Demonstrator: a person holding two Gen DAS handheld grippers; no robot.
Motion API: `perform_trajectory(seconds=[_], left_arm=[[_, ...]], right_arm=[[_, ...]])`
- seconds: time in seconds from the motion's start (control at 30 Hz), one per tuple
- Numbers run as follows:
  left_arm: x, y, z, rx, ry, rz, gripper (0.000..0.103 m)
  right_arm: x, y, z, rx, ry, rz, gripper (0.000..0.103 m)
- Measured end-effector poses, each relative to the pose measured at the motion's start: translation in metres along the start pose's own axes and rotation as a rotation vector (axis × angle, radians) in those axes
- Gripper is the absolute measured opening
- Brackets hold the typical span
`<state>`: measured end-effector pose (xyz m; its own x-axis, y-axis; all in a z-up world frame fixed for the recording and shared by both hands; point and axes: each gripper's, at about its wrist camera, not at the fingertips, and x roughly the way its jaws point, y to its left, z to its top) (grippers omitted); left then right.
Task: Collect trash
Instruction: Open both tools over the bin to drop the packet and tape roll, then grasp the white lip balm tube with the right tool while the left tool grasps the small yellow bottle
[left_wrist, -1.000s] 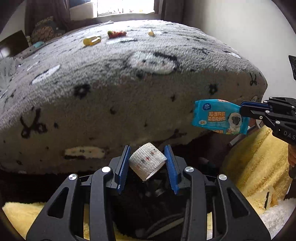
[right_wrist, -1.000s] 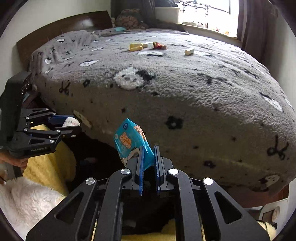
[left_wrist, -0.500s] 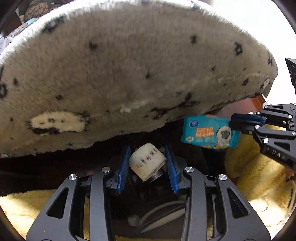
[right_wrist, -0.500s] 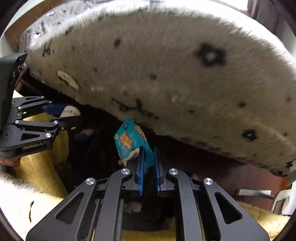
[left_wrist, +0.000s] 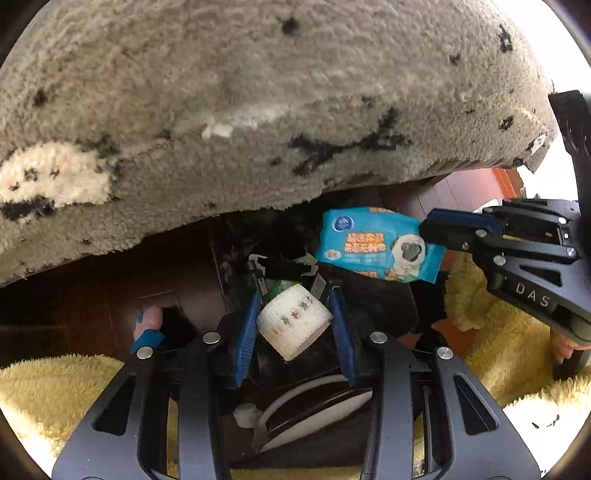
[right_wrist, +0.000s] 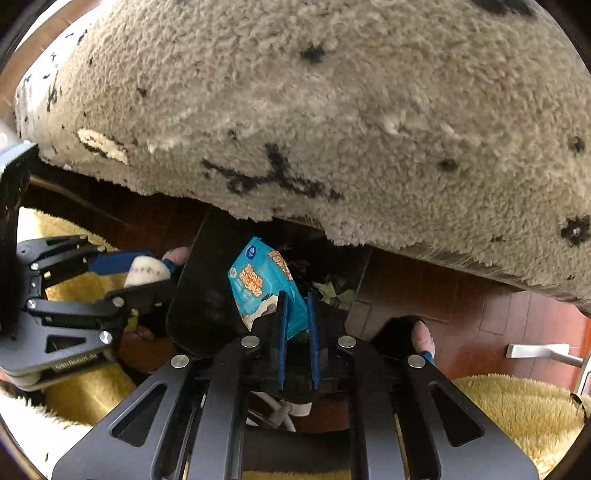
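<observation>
Both hand-held grippers hang over a dark bin below the bed's edge, likely for dropping trash in. Left hand-held gripper clamps a squat white tape roll, cloth-textured with small red marks, at partial width. Right hand-held gripper, nearly closed, pinches a flat, glossy blue wipes packet by one end. Shaggy grey blanket overhangs above; fluffy yellow rug lies below.

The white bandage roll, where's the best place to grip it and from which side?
Grip the white bandage roll across its curved wall, pads on opposite sides, as the left tool now does, coming along the roll's side. Its soft cylinder sits tilted with flat ends free, so squeezing the wall looks steadier than pinching an end.
</observation>
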<state>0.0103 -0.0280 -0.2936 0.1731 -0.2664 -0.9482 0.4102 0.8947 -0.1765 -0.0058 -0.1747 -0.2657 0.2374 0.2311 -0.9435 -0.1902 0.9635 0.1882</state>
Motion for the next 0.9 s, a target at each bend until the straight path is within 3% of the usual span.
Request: perform_trajectory(seconds=[0.3,0.37,0.53,0.6,0.63,0.67,0.73,0.83,0.9], left_arm=[[0.012,-0.007,-0.009,0.019,0.040,-0.006,0.038],[0.011,-0.006,-0.009,0.018,0.039,-0.005,0.043],[0.003,-0.006,-0.008,0.028,0.015,0.027,0.077],[-0.001,-0.007,-0.008,0.030,-0.001,0.034,0.084],[-0.002,-0.008,-0.008,0.029,-0.006,0.037,0.087],[-0.005,-0.008,-0.007,0.027,-0.011,0.039,0.088],[-0.009,-0.007,-0.007,0.019,-0.019,0.039,0.092],[-0.022,-0.004,-0.002,0.009,-0.039,0.042,0.095],[-0.034,-0.003,0.002,0.013,-0.066,0.053,0.095]], right_arm=[[0.010,0.010,0.008,-0.005,0.002,0.006,0.014],[0.010,0.007,0.008,0.003,-0.006,0.011,0.014],[0.006,-0.002,0.011,0.032,-0.016,0.016,0.015],[0.004,-0.004,0.012,0.044,-0.029,0.003,0.035],[0.001,-0.005,0.012,0.051,-0.042,-0.004,0.058],[-0.002,-0.006,0.012,0.058,-0.059,-0.012,0.068],[-0.011,-0.008,0.014,0.061,-0.086,-0.027,0.072],[-0.026,-0.012,0.019,0.064,-0.136,-0.077,0.088],[-0.037,-0.015,0.023,0.064,-0.165,-0.102,0.090]])
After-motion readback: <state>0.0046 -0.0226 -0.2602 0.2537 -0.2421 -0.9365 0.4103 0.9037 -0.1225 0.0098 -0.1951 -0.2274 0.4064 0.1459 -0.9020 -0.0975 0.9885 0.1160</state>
